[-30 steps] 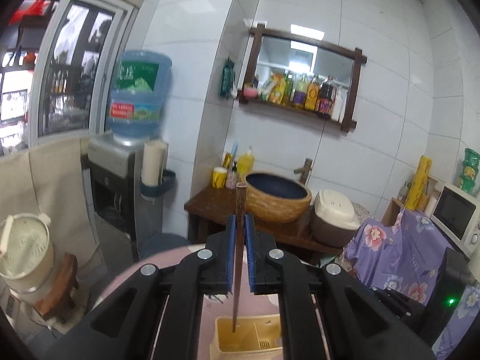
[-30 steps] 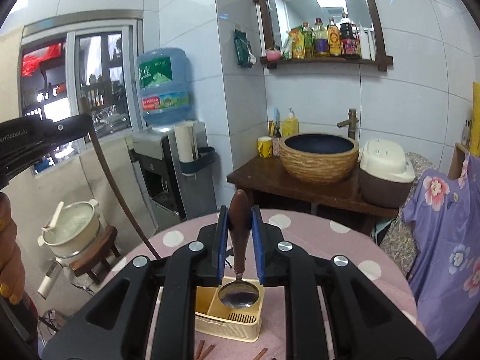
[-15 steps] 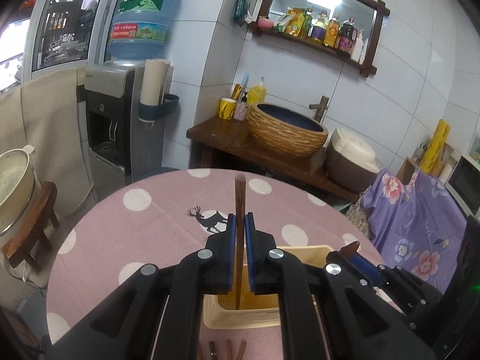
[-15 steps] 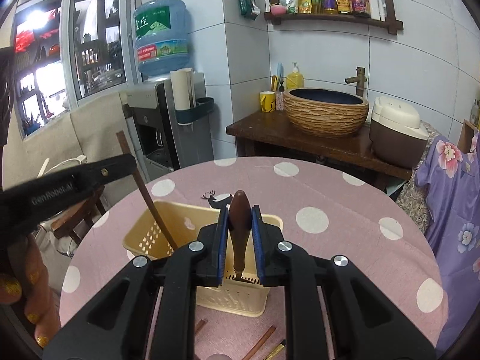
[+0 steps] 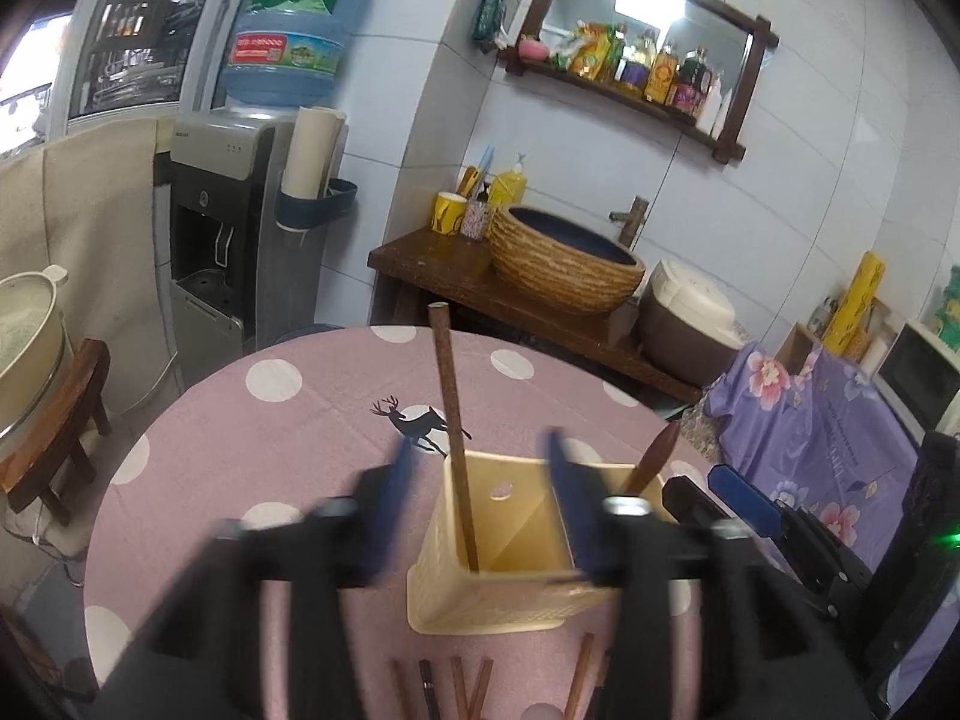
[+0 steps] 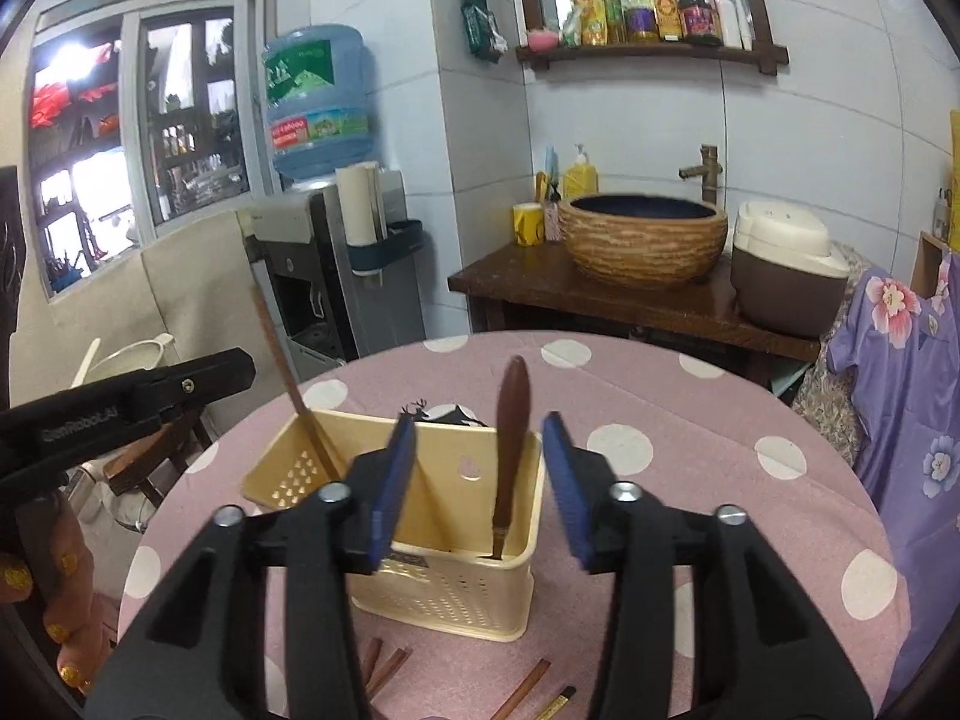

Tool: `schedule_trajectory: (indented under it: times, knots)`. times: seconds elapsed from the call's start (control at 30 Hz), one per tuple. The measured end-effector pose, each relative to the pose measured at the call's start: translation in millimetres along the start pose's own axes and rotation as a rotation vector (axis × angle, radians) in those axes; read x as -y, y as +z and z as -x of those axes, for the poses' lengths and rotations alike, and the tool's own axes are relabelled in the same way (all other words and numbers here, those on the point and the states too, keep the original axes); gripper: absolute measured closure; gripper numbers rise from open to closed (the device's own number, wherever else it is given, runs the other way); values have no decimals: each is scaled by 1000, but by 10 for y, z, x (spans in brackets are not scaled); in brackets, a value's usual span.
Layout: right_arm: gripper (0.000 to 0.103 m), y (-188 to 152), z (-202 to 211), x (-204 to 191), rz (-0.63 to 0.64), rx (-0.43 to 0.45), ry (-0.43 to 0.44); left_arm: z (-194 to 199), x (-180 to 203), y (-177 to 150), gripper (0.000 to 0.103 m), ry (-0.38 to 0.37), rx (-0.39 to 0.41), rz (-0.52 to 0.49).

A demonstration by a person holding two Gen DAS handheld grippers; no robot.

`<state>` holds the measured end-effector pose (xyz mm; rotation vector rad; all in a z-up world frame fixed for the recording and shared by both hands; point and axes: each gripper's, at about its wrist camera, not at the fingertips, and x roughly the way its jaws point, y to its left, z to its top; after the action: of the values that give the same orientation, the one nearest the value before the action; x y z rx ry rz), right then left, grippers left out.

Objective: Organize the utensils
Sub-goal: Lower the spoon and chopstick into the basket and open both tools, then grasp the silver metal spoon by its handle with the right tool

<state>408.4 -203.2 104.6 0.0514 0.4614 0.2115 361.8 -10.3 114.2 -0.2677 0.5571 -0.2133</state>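
Pink dotted table (image 6: 690, 420): both jaws have just been opening, wide, chopstick (image 5: 453, 450) and spoon (image 6: 510, 450) between them unpressed; withdrawing carelessly, I might tip the caddy (image 6: 474, 588).

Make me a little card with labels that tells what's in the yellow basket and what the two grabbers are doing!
basket: yellow utensil holder on the pink dotted tablecloth
left compartment: brown chopstick, leaning
right compartment: wooden-handled spoon, standing up
left gripper: jaws just opened, chopstick let go
right gripper: jaws just opened, spoon let go
still on table: more chopsticks in front of the holder
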Motion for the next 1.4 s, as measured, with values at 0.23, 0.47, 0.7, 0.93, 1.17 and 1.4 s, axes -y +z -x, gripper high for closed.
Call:
schedule_trajectory:
  times: [0.23, 0.47, 0.7, 0.93, 1.17, 1.4]
  knots:
    - [41, -400, 432, -97, 55, -49, 21, 407, -258, -422, 5, 53, 9, -62]
    - [24, -1162, 524, -254, 137, -161, 2, 464, -585, -1057, 5, 144, -44, -133]
    - [30, -1565, 374, -434, 209, -286, 5, 403, -727, -1477, 5, 243, -111, -181]
    - [43, -1634, 150, -627, 261, -400, 221, 505, -833, -1511, 5, 249, -124, -161]
    - [44, -1652, -126, -684, 345, -489, 267, 593, -789, -1536, 5, 215, -119, -163]
    - [44, -1629, -263, -695, 345, -540, 355, 555, -798, -1586, 6, 170, -150, -125]
